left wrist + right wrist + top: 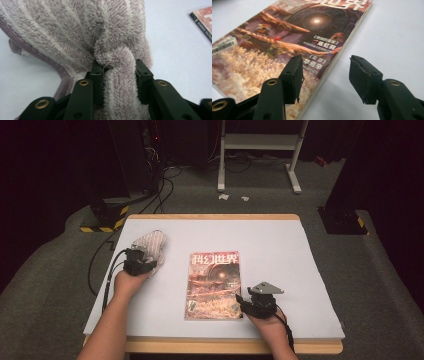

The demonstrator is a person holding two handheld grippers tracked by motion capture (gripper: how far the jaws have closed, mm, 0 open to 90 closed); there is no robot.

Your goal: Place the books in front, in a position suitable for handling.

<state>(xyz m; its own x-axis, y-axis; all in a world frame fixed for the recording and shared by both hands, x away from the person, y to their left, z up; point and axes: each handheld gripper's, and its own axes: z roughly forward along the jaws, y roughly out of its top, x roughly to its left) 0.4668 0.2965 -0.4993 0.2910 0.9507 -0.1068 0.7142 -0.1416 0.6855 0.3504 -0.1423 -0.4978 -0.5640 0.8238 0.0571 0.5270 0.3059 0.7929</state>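
On the white table [280,245], left gripper [119,65] pinches the towel [75,32]; right gripper [325,75] gapes over magazine [287,37]

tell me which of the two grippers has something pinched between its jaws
The left gripper: its jaws squeeze a bunched fold of the striped towel. The right gripper stands open, nothing between its jaws, straddling the edge of the magazine.

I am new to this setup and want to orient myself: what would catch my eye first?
The colourful magazine lies flat at the middle of the pale table. To its left, the left claw pinches a fold of a fluffy striped towel. The right claw stands open over the magazine's near right edge.
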